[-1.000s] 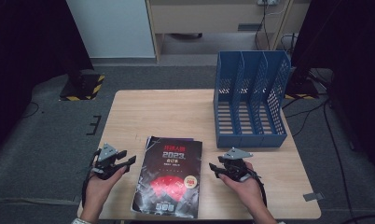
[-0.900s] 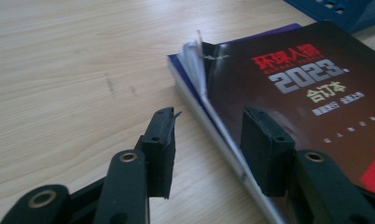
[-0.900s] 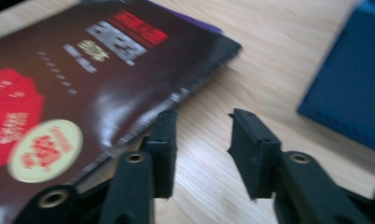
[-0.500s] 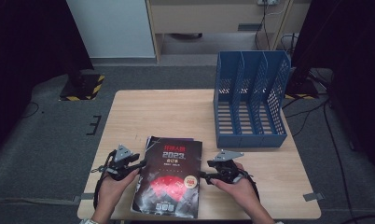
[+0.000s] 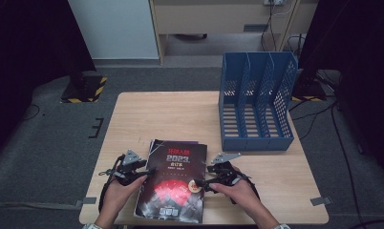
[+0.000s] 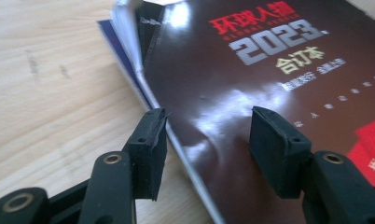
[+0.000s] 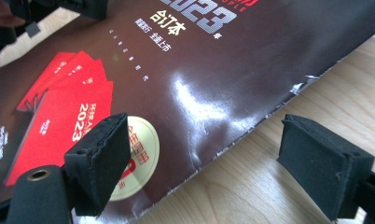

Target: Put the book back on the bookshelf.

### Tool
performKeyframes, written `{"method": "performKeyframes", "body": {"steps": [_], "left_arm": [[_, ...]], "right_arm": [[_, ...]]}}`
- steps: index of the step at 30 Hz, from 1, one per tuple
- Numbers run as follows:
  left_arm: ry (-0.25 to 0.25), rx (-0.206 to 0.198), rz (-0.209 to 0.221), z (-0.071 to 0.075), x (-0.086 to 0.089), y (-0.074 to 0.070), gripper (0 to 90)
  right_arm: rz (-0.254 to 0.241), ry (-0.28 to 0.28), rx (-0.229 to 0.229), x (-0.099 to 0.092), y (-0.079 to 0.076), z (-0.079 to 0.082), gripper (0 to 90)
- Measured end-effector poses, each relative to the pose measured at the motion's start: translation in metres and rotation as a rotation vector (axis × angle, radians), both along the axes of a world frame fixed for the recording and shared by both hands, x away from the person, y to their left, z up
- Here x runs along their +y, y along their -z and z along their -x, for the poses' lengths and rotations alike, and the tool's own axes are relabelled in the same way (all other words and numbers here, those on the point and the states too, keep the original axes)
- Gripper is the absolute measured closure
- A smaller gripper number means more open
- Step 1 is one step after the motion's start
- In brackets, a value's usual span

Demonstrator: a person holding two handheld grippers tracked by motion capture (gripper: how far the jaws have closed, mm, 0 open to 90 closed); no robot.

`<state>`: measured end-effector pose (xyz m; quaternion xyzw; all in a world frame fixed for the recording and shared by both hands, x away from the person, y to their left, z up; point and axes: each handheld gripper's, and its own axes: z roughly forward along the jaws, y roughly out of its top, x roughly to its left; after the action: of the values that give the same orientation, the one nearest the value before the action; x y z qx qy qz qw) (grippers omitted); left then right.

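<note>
Grey carpeted floor [image 5: 47, 143] surrounds a light wooden bench [image 5: 180, 119]; all positions below are referred to the dark-covered book [image 5: 173, 183]. Book lies flat near the bench's front edge, cover up, red graphic and "2023" lettering legible, with pages fanned slightly at its far left corner in the left tool view [image 6: 129, 42]. Blue file rack [image 5: 257, 102], three slots, stands upright beyond the book and to its right, well apart from it. Left tool [image 5: 144, 171] sits at the book's left edge, held in the person's left hand [image 5: 117, 191]; its jaws are spread and have just been opening, one pad on the bench side of the edge and the other above the cover, so the book's edge lies between them with neither pad pressing on it. Right tool [image 5: 202, 183] sits at the book's right edge, held in the right hand [image 5: 238, 191]; its jaws are spread wide and have just been opening, one pad over the cover by the round gold sticker [image 7: 141, 156], the other over bare wood, the book's edge between them, ungripped. Both forearms enter from the near side of the book.
</note>
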<state>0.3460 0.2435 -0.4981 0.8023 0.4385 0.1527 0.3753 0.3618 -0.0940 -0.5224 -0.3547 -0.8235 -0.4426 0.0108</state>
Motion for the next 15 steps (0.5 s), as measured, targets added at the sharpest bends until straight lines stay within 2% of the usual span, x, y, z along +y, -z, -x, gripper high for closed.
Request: {"method": "performKeyframes", "body": {"steps": [9,12,15], "left_arm": [[0.003,-0.001,-0.012,0.000,-0.001,0.000,45.5],[0.003,0.004,-0.009,0.000,0.000,0.000,45.4],[-0.001,0.008,-0.003,0.000,0.001,0.000,45.1]], "right_arm": [[0.011,-0.006,-0.034,0.006,-0.007,0.001,19.6],[-0.010,-0.007,-0.038,0.006,-0.013,0.001,19.8],[-0.055,-0.015,-0.039,0.007,-0.020,0.001,21.6]]}}
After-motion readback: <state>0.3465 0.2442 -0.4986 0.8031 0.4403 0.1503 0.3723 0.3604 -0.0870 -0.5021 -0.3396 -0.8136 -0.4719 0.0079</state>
